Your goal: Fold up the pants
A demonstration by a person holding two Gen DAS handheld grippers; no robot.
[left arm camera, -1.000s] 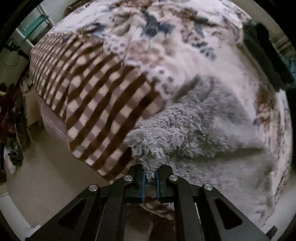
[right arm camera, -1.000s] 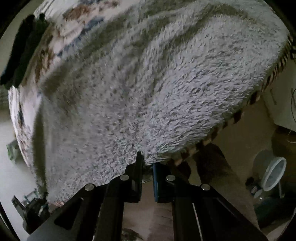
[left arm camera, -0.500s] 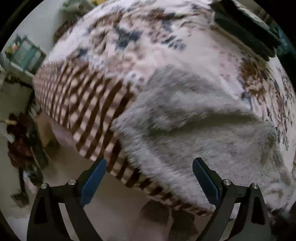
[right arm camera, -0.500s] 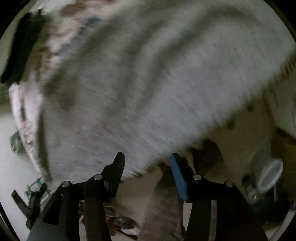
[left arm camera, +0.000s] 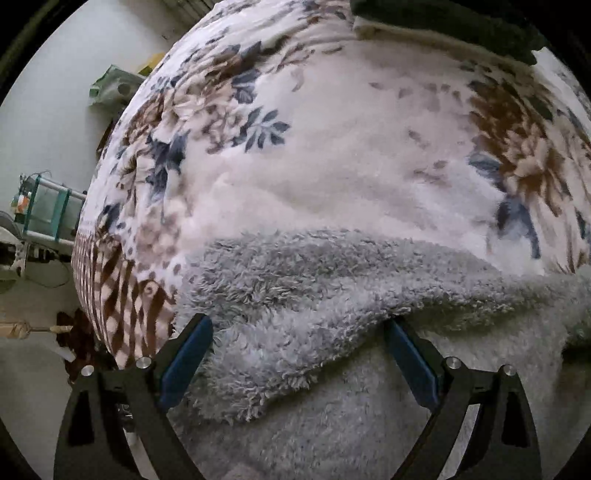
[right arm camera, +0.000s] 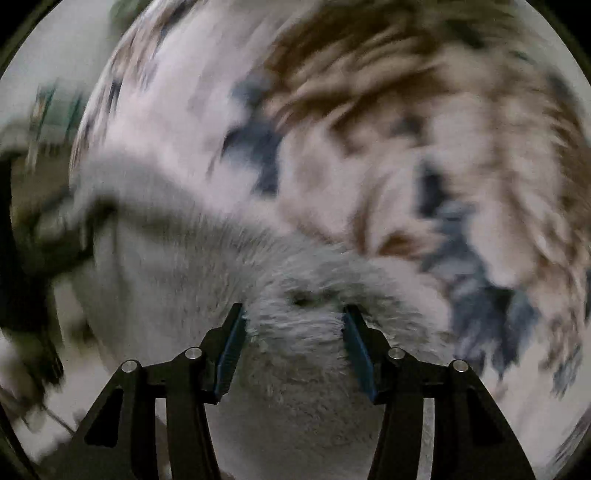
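Observation:
The grey fluffy pants (left arm camera: pixel 317 295) lie on the flowered bed cover (left arm camera: pixel 351 155), with one layer folded over another near me. My left gripper (left arm camera: pixel 297 332) is open wide just above the folded grey edge, its blue pads on either side of it and holding nothing. In the blurred right wrist view the pants (right arm camera: pixel 177 251) fill the lower half. My right gripper (right arm camera: pixel 293 321) is open, with a bump of grey fabric between its pads, not pinched.
Dark folded clothes (left arm camera: pixel 443 22) lie at the far edge of the bed. A brown checked blanket (left arm camera: pixel 114 288) hangs over the bed's left side. A teal metal rack (left arm camera: pixel 48 210) and floor clutter stand to the left.
Both grippers were shut on the pants' edge a second ago. They have opened, let go, and swung over the bed toward the folded grey fabric. The right one is still moving.

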